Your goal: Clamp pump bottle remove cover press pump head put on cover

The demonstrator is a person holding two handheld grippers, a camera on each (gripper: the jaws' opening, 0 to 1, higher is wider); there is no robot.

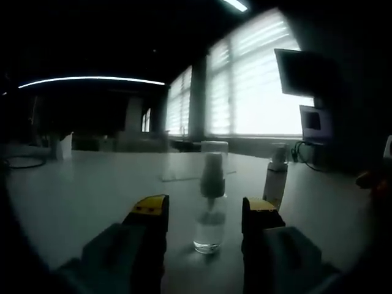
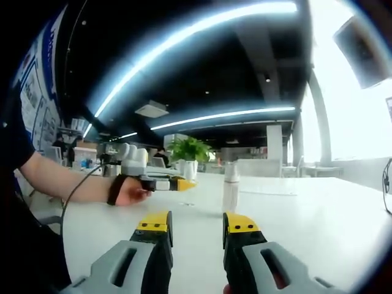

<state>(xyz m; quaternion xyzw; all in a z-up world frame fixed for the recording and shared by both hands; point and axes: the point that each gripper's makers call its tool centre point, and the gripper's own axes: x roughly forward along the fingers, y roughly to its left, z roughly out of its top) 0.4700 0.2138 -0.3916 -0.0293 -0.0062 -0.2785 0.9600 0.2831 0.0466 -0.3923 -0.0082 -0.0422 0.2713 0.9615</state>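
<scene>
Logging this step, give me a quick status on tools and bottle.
Left tool open, jaws either side of the clear pump bottle, cover on. Right tool open, short of it. Second small bottle stands behind, not blocking.

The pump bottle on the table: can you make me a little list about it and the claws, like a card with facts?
pump bottle: clear, upright on the white table, with liquid at the bottom
cover: clear cap, on over the pump head
left claw: open, jaws on either side of the bottle, not touching it
right claw: open, holding nothing, pointing toward the bottle from farther back
second bottle: white, upright, behind and to the right in the left gripper view
plant: green, far end of the table
task progress: not clamped yet
</scene>
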